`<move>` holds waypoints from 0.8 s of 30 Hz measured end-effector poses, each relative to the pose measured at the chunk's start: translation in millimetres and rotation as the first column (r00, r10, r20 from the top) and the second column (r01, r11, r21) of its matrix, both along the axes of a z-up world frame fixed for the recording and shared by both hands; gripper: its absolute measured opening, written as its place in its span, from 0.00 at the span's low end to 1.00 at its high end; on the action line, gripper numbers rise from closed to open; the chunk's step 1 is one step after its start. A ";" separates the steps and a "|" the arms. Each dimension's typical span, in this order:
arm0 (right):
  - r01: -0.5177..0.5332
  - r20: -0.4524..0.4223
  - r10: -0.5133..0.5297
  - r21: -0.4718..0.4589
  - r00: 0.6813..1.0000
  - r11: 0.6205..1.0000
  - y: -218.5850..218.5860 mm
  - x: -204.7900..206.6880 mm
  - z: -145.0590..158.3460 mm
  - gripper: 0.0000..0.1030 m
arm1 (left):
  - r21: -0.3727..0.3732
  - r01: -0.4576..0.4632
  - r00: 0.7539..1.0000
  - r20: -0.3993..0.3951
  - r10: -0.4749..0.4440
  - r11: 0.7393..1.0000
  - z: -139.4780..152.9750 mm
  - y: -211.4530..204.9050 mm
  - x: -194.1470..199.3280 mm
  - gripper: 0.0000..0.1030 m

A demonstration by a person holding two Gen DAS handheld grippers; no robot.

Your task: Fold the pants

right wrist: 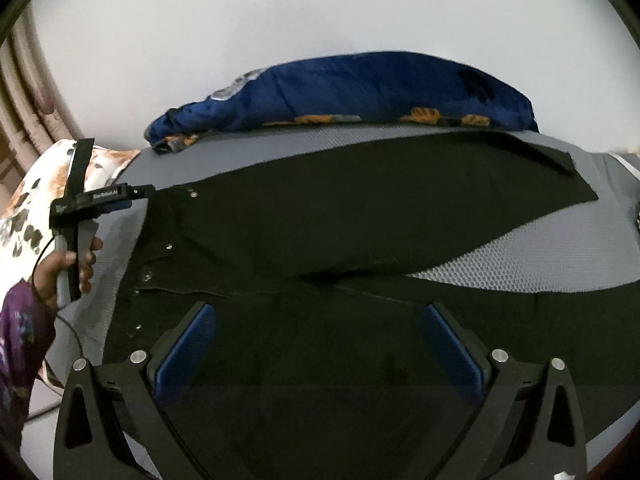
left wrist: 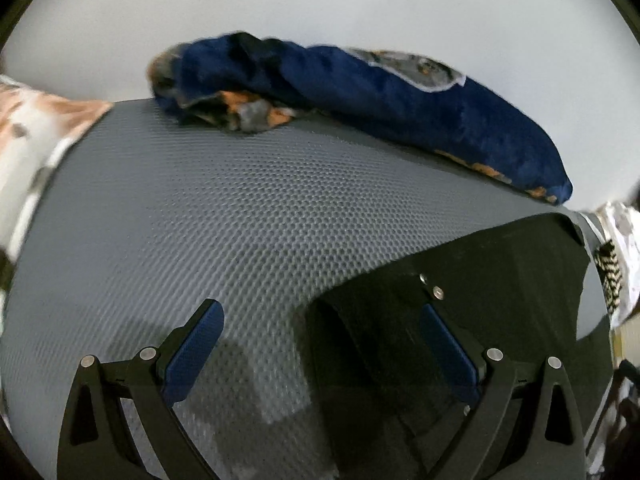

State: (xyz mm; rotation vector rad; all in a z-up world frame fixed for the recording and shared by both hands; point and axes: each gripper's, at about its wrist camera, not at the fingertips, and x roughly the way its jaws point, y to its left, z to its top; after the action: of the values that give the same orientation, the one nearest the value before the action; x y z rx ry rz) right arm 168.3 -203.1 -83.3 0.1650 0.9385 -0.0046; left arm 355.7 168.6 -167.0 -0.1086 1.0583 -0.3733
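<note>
The black fabric pants (right wrist: 360, 216) lay flat on the grey honeycomb-textured mat (right wrist: 520, 268), legs spread in a V, presumably smoothed ready for folding. The left gripper (left wrist: 320, 344) hung at the waistband end of the pants, jaws apart, holding nothing. The right gripper (right wrist: 320, 344) hovered over the near leg, jaws likewise apart and empty. A rumpled blue blanket (right wrist: 360, 88) lay along the mat's far edge, touching the far leg; bare mat showed between the legs.

small white lettering on left gripper (right wrist: 105, 196) — illegible
</note>
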 end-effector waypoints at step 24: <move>0.121 -0.051 -0.111 0.291 0.993 0.949 -71.2 72.7 -14.7 1.00 | -0.102 0.074 0.972 0.229 -0.049 0.992 51.6 -35.9 -103.8 0.15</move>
State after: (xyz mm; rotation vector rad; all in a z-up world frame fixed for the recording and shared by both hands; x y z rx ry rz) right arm 241.0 -274.3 -98.0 0.4972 0.9588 0.0236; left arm 251.8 132.8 -115.4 -0.1288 0.8172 -0.4886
